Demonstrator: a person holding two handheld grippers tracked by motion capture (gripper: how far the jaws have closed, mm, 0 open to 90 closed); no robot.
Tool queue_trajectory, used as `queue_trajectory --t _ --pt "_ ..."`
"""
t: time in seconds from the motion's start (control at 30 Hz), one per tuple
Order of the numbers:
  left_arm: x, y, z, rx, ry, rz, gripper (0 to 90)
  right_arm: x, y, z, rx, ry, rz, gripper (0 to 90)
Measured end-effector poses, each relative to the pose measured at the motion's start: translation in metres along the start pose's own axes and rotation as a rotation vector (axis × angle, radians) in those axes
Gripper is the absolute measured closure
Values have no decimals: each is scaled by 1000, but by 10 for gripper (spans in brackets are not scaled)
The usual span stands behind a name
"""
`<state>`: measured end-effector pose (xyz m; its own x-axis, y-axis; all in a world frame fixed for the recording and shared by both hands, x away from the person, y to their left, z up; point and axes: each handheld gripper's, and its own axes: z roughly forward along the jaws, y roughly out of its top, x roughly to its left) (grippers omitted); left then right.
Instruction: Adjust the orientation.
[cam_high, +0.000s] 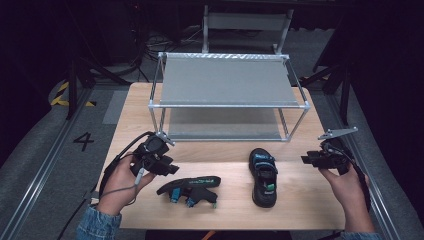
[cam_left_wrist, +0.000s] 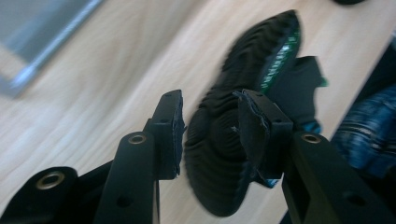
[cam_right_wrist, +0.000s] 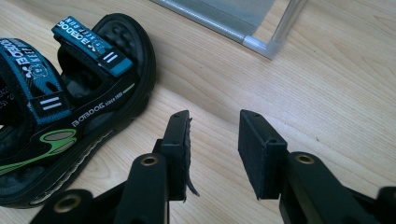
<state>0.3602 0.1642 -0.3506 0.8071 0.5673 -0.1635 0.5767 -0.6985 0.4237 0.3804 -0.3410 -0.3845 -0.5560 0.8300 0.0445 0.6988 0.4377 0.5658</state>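
Observation:
Two black sandals with teal straps lie on the wooden table (cam_high: 225, 215). One sandal (cam_high: 189, 190) rests on its side at front left, its ribbed sole (cam_left_wrist: 217, 140) facing my left gripper view. My left gripper (cam_high: 172, 169) hovers just up-left of it, open, its jaws (cam_left_wrist: 210, 100) framing the sole's heel end without touching. The other sandal (cam_high: 263, 175) stands upright, right of centre. My right gripper (cam_high: 305, 159) is held open to its right, with bare wood between its jaws (cam_right_wrist: 214, 119); that sandal (cam_right_wrist: 70, 93) lies left of them.
A metal two-tier rack (cam_high: 227, 82) with grey shelves stands at the back middle of the table; its corner post (cam_right_wrist: 261, 44) is close ahead of the right gripper and its edge (cam_left_wrist: 42, 51) off the left one. A denim sleeve (cam_left_wrist: 369, 135) shows near the side-lying sandal.

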Motion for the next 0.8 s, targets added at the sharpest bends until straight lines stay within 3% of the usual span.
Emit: queue_trajectory --t 0.07,0.37,0.63,0.8 --pt "-3 2 6 6 -29 19 620 1 0 1 -2 0 -3 649" --pt "-10 7 17 37 -66 51 674 1 0 4 12 3 -10 651" --pt "-14 6 18 100 -107 80 804 3 0 7 20 4 -10 650" --pt "-14 6 22 129 -117 74 876 3 0 7 25 4 -16 646"
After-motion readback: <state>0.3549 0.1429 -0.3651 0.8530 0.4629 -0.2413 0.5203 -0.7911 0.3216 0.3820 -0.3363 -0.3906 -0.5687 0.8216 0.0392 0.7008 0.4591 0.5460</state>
